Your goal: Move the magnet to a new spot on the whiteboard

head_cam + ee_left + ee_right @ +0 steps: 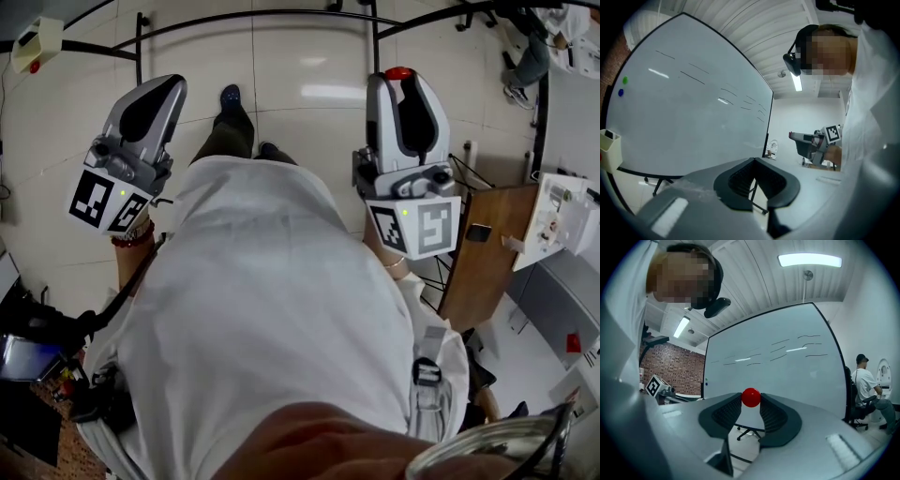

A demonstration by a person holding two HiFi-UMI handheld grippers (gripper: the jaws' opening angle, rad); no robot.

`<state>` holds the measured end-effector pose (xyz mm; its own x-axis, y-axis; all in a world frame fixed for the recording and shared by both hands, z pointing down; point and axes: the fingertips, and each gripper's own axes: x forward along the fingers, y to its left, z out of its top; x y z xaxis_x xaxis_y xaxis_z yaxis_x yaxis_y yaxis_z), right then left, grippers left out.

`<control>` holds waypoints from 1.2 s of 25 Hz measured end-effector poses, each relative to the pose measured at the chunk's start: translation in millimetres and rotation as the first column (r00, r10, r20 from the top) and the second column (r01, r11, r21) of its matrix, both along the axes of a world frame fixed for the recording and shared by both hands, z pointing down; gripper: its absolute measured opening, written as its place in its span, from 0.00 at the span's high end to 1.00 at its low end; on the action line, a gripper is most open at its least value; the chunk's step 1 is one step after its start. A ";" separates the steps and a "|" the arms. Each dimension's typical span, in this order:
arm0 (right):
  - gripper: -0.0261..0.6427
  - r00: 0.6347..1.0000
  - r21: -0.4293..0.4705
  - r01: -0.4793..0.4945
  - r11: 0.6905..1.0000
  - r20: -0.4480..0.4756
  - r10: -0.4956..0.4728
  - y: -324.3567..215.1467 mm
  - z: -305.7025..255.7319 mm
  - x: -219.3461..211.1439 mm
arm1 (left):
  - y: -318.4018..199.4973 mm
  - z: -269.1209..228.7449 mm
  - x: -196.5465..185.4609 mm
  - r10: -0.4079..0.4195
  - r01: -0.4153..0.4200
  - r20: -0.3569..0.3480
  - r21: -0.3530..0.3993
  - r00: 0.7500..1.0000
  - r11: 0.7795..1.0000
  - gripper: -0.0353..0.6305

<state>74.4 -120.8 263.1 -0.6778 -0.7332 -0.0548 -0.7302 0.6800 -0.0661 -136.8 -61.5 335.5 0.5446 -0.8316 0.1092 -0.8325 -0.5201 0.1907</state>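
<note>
A round red magnet (751, 397) sits pinched between the tips of my right gripper (751, 401), which is shut on it. From the head view the magnet (398, 72) shows as a red cap at the top of the right gripper (401, 86). My left gripper (753, 161) is shut with nothing in it; its pads meet at the tip. Both grippers are held in front of the person's chest, the left gripper (161, 92) at the left. The whiteboard (778, 366) stands some way ahead, apart from both. A green magnet (625, 80) and a blue magnet (620, 93) stick near the edge of the whiteboard (693, 108).
A pale tray (609, 145) hangs by the board's edge. A wooden table (487, 253) and a white device (553, 220) stand at my right. A person sits on an office chair (865, 383) beside the board. The board's black stand (141, 42) crosses the tiled floor.
</note>
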 end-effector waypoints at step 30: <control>0.77 0.982 0.274 -0.045 0.961 -0.163 0.092 -57.1 -59.6 -31.8 | -0.2 -22.7 63.0 0.228 -0.240 0.105 0.120 0.968 0.963 0.94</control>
<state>42.7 -177.9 203.5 -0.6430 -0.7526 -0.1420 -0.7597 0.6033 0.2424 -73.8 -61.7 312.8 0.7185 -0.6925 0.0651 -0.6953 -0.7177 0.0387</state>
